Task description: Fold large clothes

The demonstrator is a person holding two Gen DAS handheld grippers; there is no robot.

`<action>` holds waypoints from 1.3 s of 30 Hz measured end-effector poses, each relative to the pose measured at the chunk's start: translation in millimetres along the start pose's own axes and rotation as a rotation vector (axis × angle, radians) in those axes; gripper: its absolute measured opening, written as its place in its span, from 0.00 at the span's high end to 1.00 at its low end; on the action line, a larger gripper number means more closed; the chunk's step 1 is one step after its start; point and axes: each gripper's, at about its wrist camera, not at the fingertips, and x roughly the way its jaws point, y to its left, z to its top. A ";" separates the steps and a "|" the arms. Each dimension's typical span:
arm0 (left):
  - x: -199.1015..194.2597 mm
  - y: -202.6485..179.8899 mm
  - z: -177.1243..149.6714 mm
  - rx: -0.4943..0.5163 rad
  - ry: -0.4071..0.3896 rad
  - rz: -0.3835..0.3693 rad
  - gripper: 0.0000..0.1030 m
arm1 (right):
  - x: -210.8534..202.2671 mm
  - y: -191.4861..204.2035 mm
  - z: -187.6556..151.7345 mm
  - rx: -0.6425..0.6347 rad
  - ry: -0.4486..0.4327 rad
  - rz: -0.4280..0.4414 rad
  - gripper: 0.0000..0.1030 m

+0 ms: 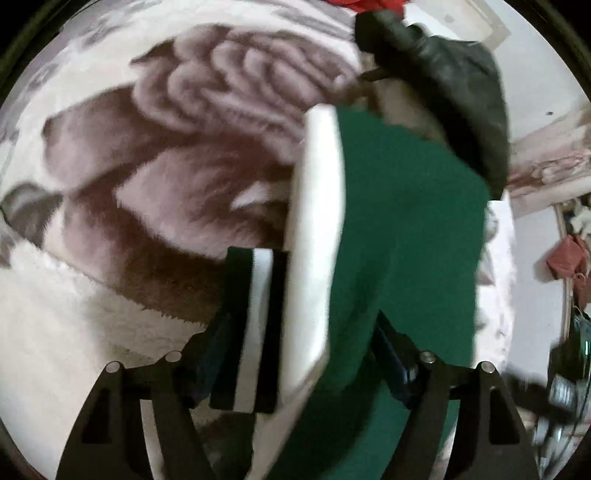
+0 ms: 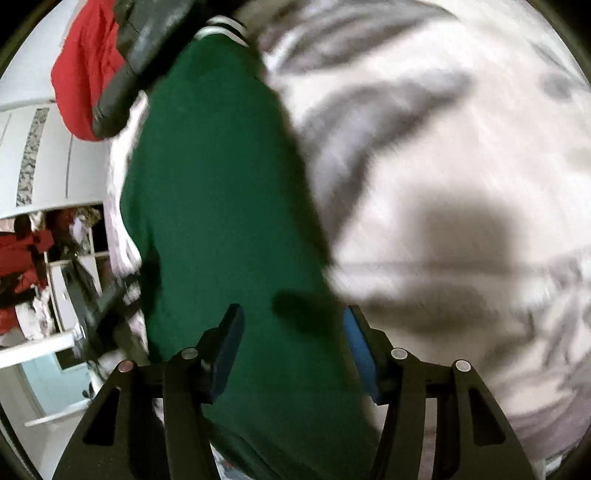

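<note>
A dark green garment (image 1: 406, 229) with a white panel (image 1: 314, 258) and black-and-white striped trim (image 1: 258, 332) fills the left wrist view. It hangs between the fingers of my left gripper (image 1: 306, 354), which is shut on it. In the right wrist view the same green garment (image 2: 221, 206) stretches away between the blue-padded fingers of my right gripper (image 2: 291, 350), whose jaws stand apart around the cloth. Its striped cuff (image 2: 225, 27) shows at the far end. The picture is blurred by motion.
A fluffy blanket with brown and white pattern (image 1: 147, 166) lies underneath; it looks grey and white in the right wrist view (image 2: 443, 184). A black leather garment (image 1: 450, 85) and a red one (image 2: 85, 74) lie at the far end. White cupboards (image 2: 44, 158) and clutter stand beside the bed.
</note>
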 end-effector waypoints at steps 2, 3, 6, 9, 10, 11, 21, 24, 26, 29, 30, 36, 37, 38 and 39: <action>-15.3 -7.1 13.7 0.017 -0.059 -0.042 0.32 | 5.0 32.7 14.2 -0.036 -0.049 0.031 0.49; -17.4 -8.3 22.1 0.026 -0.082 -0.050 0.32 | 3.7 46.6 31.0 -0.067 -0.084 0.046 0.55; 19.2 5.7 60.5 0.015 -0.069 0.014 0.31 | 11.5 83.2 78.7 -0.166 -0.157 0.038 0.58; 67.5 26.6 81.5 -0.021 0.026 0.011 0.24 | 52.4 128.5 136.7 -0.182 -0.183 -0.043 0.58; 76.2 30.3 84.1 -0.020 0.035 0.001 0.18 | 65.6 136.6 156.2 -0.178 -0.177 -0.092 0.58; 79.8 29.7 85.5 -0.001 0.038 -0.001 0.16 | 82.7 138.4 174.5 -0.175 -0.150 -0.146 0.58; 21.9 27.9 83.4 0.006 0.070 -0.144 0.15 | 87.6 123.7 177.6 -0.184 -0.057 -0.230 0.57; -7.8 32.1 56.7 0.013 0.096 -0.180 0.15 | 66.0 118.8 160.2 -0.134 -0.051 -0.124 0.57; -8.5 30.9 23.8 0.033 0.162 -0.196 0.15 | 40.9 107.0 134.6 -0.105 -0.058 -0.052 0.56; 14.5 18.2 -15.4 0.080 0.217 -0.159 0.18 | 11.7 75.4 91.1 -0.058 -0.063 -0.006 0.56; 17.5 15.0 -23.0 0.070 0.196 -0.205 0.51 | 9.4 66.8 73.0 -0.037 -0.058 0.000 0.56; -12.6 23.6 -34.5 0.019 0.062 -0.234 0.72 | 12.3 -3.4 -8.9 0.082 0.003 0.021 0.56; -7.5 28.2 -36.3 0.016 0.069 -0.222 0.72 | 9.8 -13.0 -21.0 0.090 0.009 0.024 0.56; -1.8 39.8 -38.0 -0.016 0.083 -0.236 0.72 | 14.9 -18.7 -28.3 0.093 0.010 0.025 0.56; 3.8 49.8 -38.5 -0.068 0.103 -0.277 0.71 | 17.4 -24.3 -38.9 0.097 0.014 0.020 0.56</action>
